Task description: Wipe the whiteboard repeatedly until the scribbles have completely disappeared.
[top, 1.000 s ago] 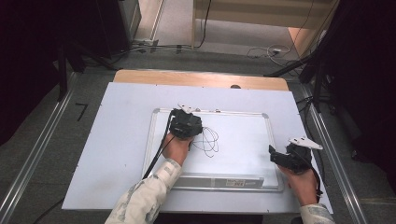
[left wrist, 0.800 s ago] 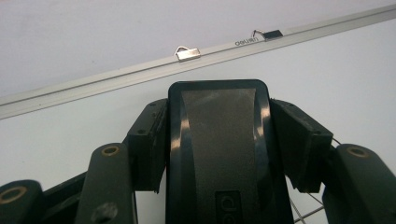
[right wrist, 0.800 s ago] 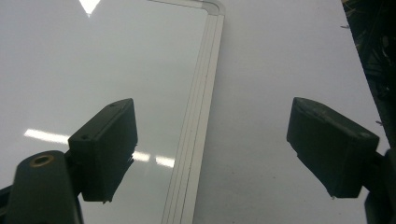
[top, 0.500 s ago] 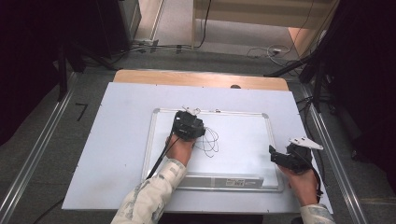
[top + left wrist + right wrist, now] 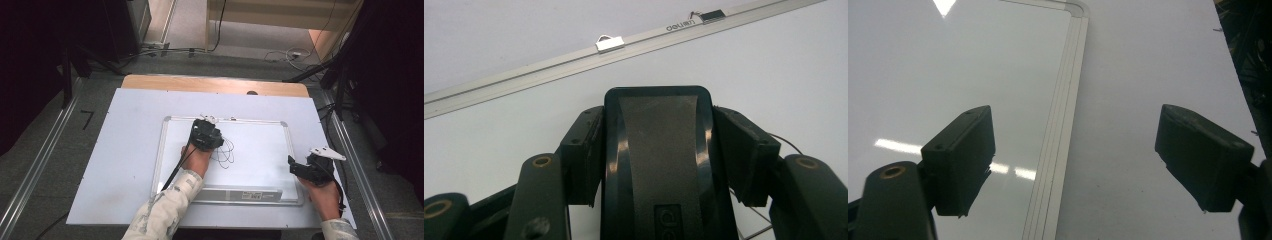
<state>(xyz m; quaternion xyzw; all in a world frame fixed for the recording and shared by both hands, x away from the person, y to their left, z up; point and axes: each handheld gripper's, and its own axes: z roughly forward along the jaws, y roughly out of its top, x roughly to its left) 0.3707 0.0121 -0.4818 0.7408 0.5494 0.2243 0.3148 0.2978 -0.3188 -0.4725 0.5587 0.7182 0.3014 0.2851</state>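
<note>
A whiteboard with a silver frame lies flat on the white tabletop. Black scribbled loops mark its middle. My left gripper rests on the board just left of the scribble, shut on a black eraser. In the left gripper view its pads press on both sides of the eraser, and the board's top frame runs across beyond it. My right gripper stands open at the board's right edge, straddling the frame, with nothing between its jaws.
The board's pen tray runs along its near edge. The white tabletop extends around the board, with a wooden strip at the far side. Cables and dark stands lie on the floor beyond and to the right.
My left gripper has shifted slightly to the right over the board with the eraser. The right gripper has kept still.
</note>
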